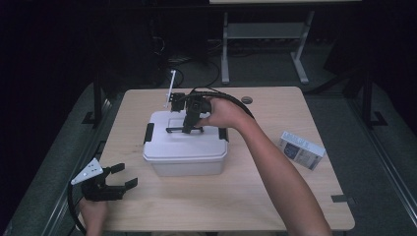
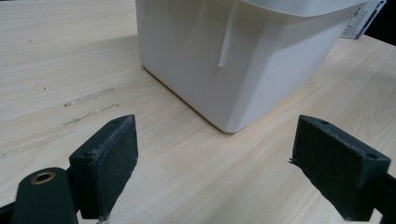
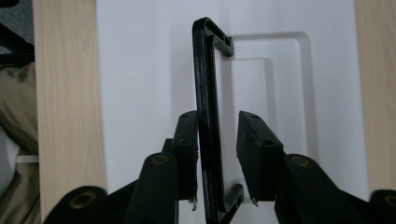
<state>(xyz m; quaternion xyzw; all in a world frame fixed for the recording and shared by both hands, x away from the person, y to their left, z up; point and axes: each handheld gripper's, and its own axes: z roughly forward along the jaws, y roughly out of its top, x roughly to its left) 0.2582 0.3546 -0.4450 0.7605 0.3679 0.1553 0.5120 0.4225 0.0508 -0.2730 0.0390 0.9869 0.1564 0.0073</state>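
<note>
Right gripper (image 1: 189, 129) is sitting over the white lidded box (image 1: 186, 147) at frame centre in the high view, pointing down at the lid's black handle (image 1: 183, 130). In the right gripper view the handle (image 3: 208, 126) is running vertically up the middle of the frame, standing up out of its recess, with the jaws on either side of the bar: the left pad is touching it, the right pad is standing just apart with a visible gap. So it is not clamped yet, jaws narrowed around the handle but not gripping. Left gripper (image 1: 118, 178) is resting at lower left of the high view on the wooden table (image 1: 275, 196), near the box's lower left corner and apart from it. In the left gripper view its jaws are spread wide with nothing between them, released, and the box (image 2: 243, 65) is filling the upper middle of the frame. A small printed carton (image 1: 301, 150) is lying at right of the high view, well apart from the box.
</note>
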